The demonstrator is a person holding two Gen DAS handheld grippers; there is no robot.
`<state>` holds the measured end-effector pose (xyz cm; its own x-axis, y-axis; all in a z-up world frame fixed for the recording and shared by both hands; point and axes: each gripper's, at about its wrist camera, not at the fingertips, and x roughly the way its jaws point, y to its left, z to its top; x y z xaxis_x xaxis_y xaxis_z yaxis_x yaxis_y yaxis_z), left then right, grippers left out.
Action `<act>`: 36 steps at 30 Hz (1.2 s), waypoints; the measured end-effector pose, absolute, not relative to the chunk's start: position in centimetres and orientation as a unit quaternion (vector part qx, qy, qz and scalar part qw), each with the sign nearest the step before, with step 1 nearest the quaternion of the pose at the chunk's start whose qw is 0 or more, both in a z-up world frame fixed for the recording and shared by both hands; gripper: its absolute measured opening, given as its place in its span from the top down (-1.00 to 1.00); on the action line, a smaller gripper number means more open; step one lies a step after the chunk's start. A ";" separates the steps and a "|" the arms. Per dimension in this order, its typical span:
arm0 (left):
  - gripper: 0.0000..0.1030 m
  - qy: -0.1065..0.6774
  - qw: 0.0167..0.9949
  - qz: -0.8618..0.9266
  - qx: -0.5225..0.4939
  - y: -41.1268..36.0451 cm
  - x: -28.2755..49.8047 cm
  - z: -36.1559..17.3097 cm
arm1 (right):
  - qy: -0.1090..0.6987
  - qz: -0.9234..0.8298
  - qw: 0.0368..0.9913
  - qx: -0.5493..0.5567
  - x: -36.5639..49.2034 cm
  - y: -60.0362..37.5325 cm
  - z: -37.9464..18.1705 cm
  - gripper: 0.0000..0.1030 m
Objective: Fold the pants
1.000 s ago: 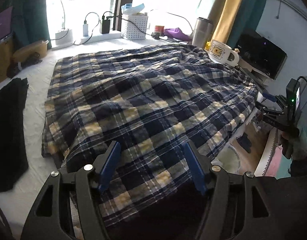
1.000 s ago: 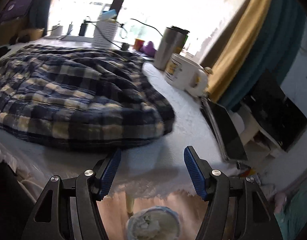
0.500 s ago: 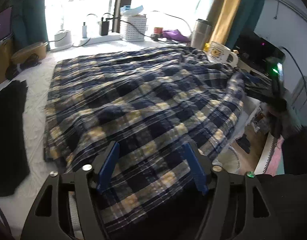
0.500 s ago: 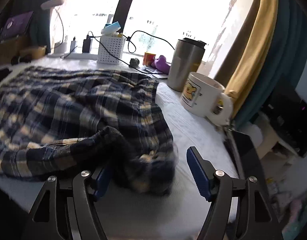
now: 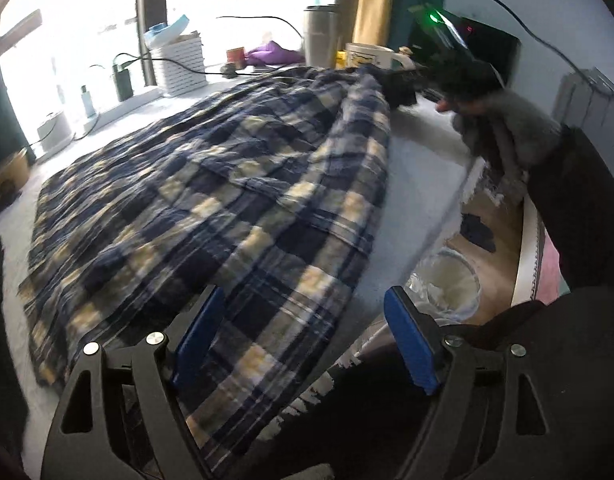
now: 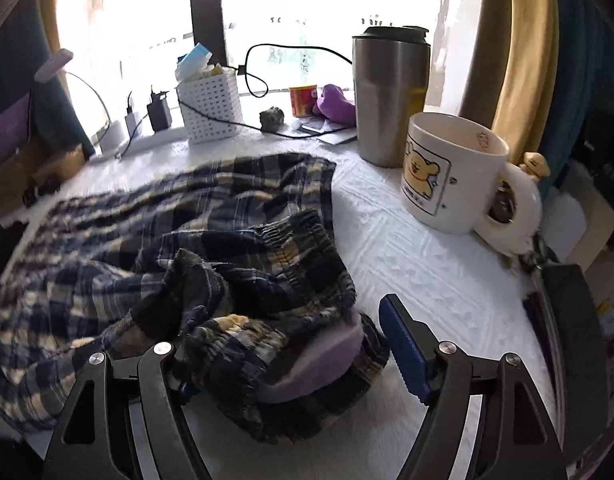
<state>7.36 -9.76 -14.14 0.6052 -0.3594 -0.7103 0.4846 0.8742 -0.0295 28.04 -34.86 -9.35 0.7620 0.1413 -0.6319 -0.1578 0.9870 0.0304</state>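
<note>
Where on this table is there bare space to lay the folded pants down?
Bare white tablecloth lies between the plaid pants and the bear mug, reaching the near edge. The windowsill side is crowded: steel tumbler, white basket, chargers and cables.

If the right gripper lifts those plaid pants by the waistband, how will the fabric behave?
The plaid pants look soft and floppy: the waistband is bunched in folds between the right gripper fingers, so they would probably drape and sag. Spread wide over the white tablecloth, the far part would likely drag.
</note>
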 end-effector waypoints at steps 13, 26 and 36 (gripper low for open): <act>0.43 0.375 0.904 -0.191 0.070 -6.1 8.3 -14.1 | 0.311 0.083 0.947 -0.004 25.6 -35.8 -7.7 -0.53; 0.76 0.321 0.940 -0.108 -0.033 -1.8 11.5 -11.2 | 0.261 0.087 0.952 -0.131 20.0 -35.4 -8.6 -0.65; 0.77 0.313 0.944 -0.097 -0.030 -0.3 12.3 -9.1 | 0.214 0.104 0.930 -0.279 14.3 -30.6 -12.4 -0.65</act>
